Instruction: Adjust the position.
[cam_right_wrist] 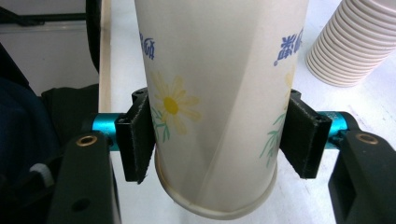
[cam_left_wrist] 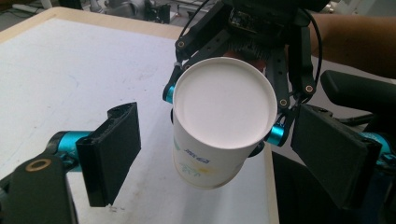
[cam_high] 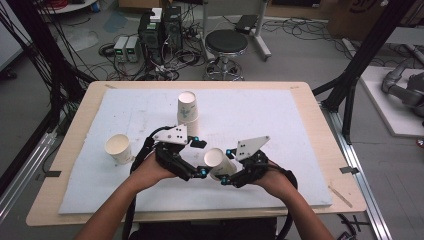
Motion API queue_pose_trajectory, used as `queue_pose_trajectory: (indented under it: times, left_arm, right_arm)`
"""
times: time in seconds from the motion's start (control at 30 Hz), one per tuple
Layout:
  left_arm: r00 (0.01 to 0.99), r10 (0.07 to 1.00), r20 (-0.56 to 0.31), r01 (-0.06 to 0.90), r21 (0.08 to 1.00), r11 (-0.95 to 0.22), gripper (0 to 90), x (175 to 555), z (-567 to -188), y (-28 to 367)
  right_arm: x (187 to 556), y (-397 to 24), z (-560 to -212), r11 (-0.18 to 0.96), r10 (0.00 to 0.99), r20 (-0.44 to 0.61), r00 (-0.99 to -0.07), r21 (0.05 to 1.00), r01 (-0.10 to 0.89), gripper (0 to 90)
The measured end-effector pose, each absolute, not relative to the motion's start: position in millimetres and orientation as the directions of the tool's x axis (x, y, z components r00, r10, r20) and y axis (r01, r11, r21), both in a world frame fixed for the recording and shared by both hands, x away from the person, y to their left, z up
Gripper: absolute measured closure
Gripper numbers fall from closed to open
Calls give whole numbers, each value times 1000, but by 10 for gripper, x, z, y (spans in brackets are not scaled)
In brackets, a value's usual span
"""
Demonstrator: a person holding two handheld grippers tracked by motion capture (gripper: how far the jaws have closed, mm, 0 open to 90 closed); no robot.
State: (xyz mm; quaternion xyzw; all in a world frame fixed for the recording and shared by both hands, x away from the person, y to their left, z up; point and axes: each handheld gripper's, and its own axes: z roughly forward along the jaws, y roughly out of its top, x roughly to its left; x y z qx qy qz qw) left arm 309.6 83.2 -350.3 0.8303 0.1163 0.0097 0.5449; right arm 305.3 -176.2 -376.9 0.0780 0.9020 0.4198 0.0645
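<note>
The right hand-held gripper [cam_high: 226, 172] is holding a white paper cup with a yellow flower print [cam_high: 216, 161] just above the white foam sheet [cam_high: 280, 120] on the table [cam_high: 320, 130], near the front edge & a bit right of the middle. Its two black pads [cam_right_wrist: 135, 140] are pressing on the cup's sides, one on each side, near the rim end, so it is gripping the cup. In the right gripper view the rolled rim is sitting at the bottom and the cup body is running up and away from the camera.

The cup is lying tilted over, not standing up. In the high view its long axis is running from the right gripper toward the left gripper, w/ the flat closed bottom pointing left & a little up. In the left gripper view that round white bottom [cam_left_wrist: 224, 102] is facing the camera straight on, and the blue writing and flowers are showing on the side below it.

The left hand-held gripper [cam_high: 200, 157] is open wide. Its pads [cam_left_wrist: 112, 149] are standing on each side of the cup's bottom end but not touching it.

A tall stack of white paper cups [cam_high: 187, 111] is standing behind the grippers. One more white paper cup [cam_high: 118, 148] is sitting alone at the left, mouth facing up.
</note>
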Motion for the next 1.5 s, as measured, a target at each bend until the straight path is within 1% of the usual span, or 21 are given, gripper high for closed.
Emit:
queue_pose_trajectory:
  times: [0.27,0.67,0.9,1.1,1.27,1.37,1.43,1.5]
  left_arm:
    - [973,201,-110,183,901,-393,160,3101,-3516,823]
    - [974,195,-111,190,870,-455,161,3128,-3522,796]
    - [978,174,-112,185,850,-494,167,3138,-3546,711]
    - [981,158,-117,183,837,-515,211,3162,-3561,662]
    - [981,145,-127,186,823,-537,247,3170,-3582,644]
    - [983,133,-127,180,819,-545,282,3172,-3590,637]
    - [986,117,-123,167,815,-554,332,3165,-3591,633]
    - [988,109,-108,151,810,-566,355,3152,-3596,625]
  right_arm:
    - [3071,-1717,-3759,668,173,-55,-983,740,76,354]
    - [3094,-1642,-3699,732,140,-78,-987,680,50,351]
    - [3089,-1564,-3685,774,114,-87,-990,633,33,351]
    - [3066,-1504,-3704,812,91,-100,-991,583,16,350]
    - [3059,-1482,-3683,824,82,-98,-992,567,11,349]
    - [3062,-1478,-3687,831,83,-93,-992,555,18,347]
    - [3063,-1474,-3695,837,85,-94,-992,547,21,345]
    - [3068,-1472,-3703,843,81,-87,-993,537,21,345]
